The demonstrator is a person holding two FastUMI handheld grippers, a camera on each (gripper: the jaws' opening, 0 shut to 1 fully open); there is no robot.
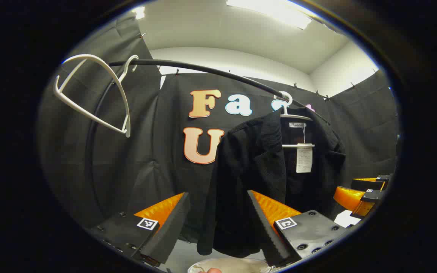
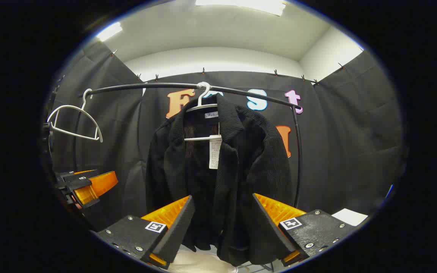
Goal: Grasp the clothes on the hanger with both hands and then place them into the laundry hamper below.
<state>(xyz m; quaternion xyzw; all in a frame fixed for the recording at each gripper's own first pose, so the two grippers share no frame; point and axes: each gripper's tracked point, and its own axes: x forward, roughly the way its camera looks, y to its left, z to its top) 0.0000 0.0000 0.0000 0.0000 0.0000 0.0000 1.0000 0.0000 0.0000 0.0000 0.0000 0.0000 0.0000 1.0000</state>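
So far nothing is grasped: jacket [image 2: 218,178] hangs on its hanger [image 2: 202,108] from the rail [image 2: 150,87]. Left hand-held gripper [image 1: 218,223] and right hand-held gripper [image 2: 222,223] both spread, near the hem, not touching. A pale rim below may be the hamper [image 1: 233,265]. Grasp, lift-off, drop remain.

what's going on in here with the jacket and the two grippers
A person holds two grippers up toward a black jacket hanging on a white hanger on a rail. The left gripper and right gripper are both open and touch nothing. An empty hanger hangs further along.
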